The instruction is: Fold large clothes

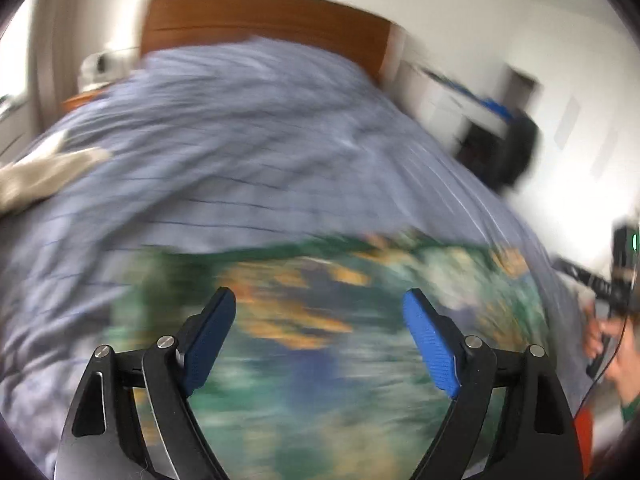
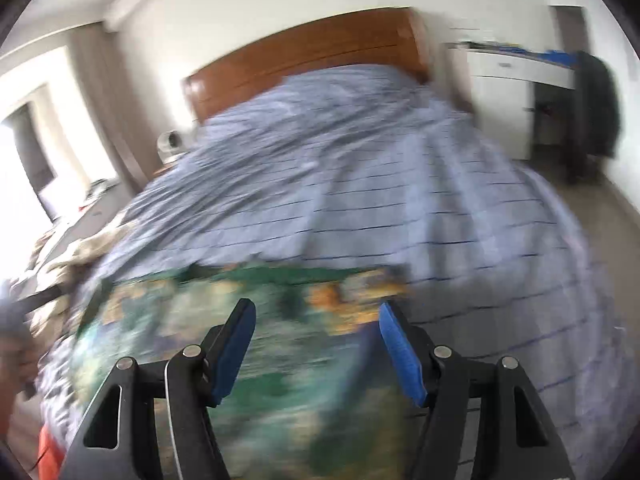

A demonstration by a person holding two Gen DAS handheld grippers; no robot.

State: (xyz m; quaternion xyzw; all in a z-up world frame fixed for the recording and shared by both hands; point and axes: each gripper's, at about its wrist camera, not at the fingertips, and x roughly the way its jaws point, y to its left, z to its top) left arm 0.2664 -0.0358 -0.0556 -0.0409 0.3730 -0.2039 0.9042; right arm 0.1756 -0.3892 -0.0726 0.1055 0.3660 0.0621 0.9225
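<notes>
A green, blue and orange patterned garment (image 1: pixel 320 320) lies on the near end of the bed, blurred by motion; it also shows in the right wrist view (image 2: pixel 280 320). My left gripper (image 1: pixel 320 300) is open and empty above the garment's near part. My right gripper (image 2: pixel 316 312) is open and empty above the garment's right part, near its right edge. The right gripper and the hand holding it (image 1: pixel 600 312) show at the far right of the left wrist view.
The bed has a blue-grey striped cover (image 1: pixel 260 140) and a brown wooden headboard (image 1: pixel 264 20). A beige cloth (image 1: pixel 44 176) lies at the bed's left side. A white cabinet (image 2: pixel 512 92) and a dark hanging garment (image 2: pixel 596 108) stand right of the bed.
</notes>
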